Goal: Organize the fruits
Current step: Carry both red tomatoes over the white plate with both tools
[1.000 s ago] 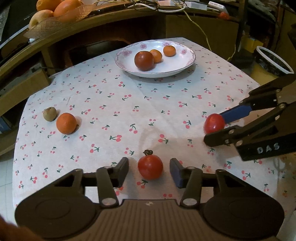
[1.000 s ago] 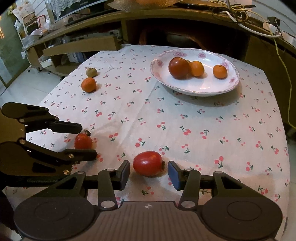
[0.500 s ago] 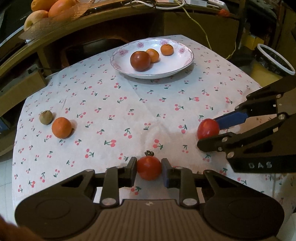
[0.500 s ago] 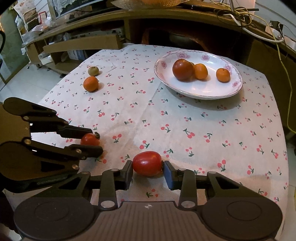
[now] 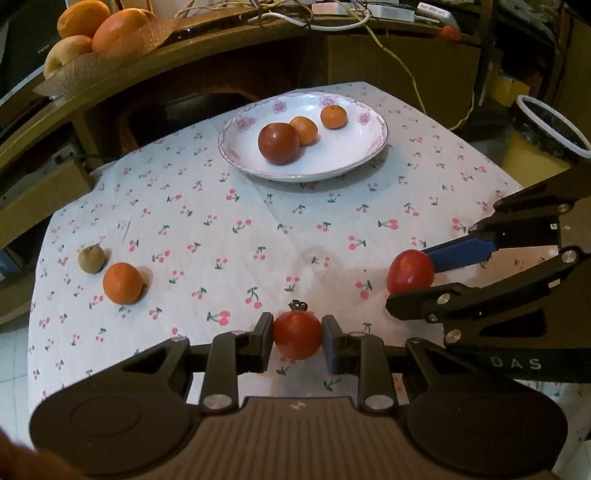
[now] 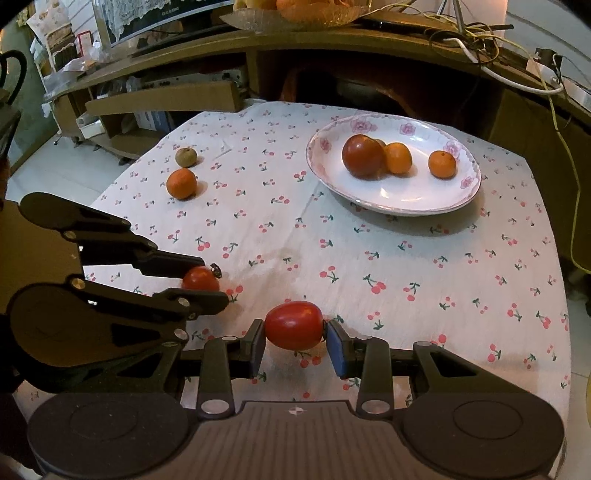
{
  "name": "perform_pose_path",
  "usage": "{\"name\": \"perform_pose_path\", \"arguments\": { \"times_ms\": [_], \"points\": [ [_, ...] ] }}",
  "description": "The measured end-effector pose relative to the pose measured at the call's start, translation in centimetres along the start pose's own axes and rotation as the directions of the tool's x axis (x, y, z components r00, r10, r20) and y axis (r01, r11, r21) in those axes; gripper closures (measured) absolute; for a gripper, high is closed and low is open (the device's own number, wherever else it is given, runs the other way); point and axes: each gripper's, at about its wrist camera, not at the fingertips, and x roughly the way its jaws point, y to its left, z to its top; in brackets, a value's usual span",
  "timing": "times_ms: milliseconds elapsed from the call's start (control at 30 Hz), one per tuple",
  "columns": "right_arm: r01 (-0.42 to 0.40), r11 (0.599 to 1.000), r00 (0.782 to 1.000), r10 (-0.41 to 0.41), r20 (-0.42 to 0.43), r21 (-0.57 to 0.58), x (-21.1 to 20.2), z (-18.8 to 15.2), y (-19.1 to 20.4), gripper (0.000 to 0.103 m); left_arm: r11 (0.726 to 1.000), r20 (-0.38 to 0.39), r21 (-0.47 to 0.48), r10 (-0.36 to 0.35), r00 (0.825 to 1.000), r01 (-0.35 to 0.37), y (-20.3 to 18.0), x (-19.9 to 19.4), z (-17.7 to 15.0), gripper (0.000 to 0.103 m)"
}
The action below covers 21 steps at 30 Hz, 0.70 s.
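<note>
My left gripper [image 5: 297,338] is shut on a round red tomato with a dark stem [image 5: 297,339], held just above the cherry-print tablecloth [image 5: 258,206]. My right gripper [image 6: 294,338] is shut on an oval red tomato [image 6: 293,325]; it shows in the left wrist view [image 5: 410,271] at the right. A white floral plate [image 5: 354,162] at the far side holds a dark red tomato [image 5: 279,143] and two small oranges [image 5: 333,117]. An orange [image 5: 122,283] and a small brown fruit [image 5: 91,258] lie at the left.
A wooden shelf unit [image 5: 184,66] curves behind the table, with a basket of large oranges [image 5: 99,33] and cables on top. A black bin with a white rim [image 5: 550,129] stands at the far right. Cardboard boxes [image 6: 166,103] sit by the floor at the left.
Both grippers have closed on their tomatoes, which sat between open fingers a second ago. Both have since lifted slightly and moved toward the plate.
</note>
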Motion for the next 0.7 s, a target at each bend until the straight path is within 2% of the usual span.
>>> {"name": "perform_pose_path", "arguments": {
  "times_ms": [700],
  "points": [
    [0.011, 0.999, 0.999, -0.012, 0.036, 0.035, -0.7, 0.8, -0.8, 0.066, 1.0, 0.047, -0.007, 0.013, 0.999, -0.012, 0.0, -0.3, 2.1, 0.07]
  ]
}}
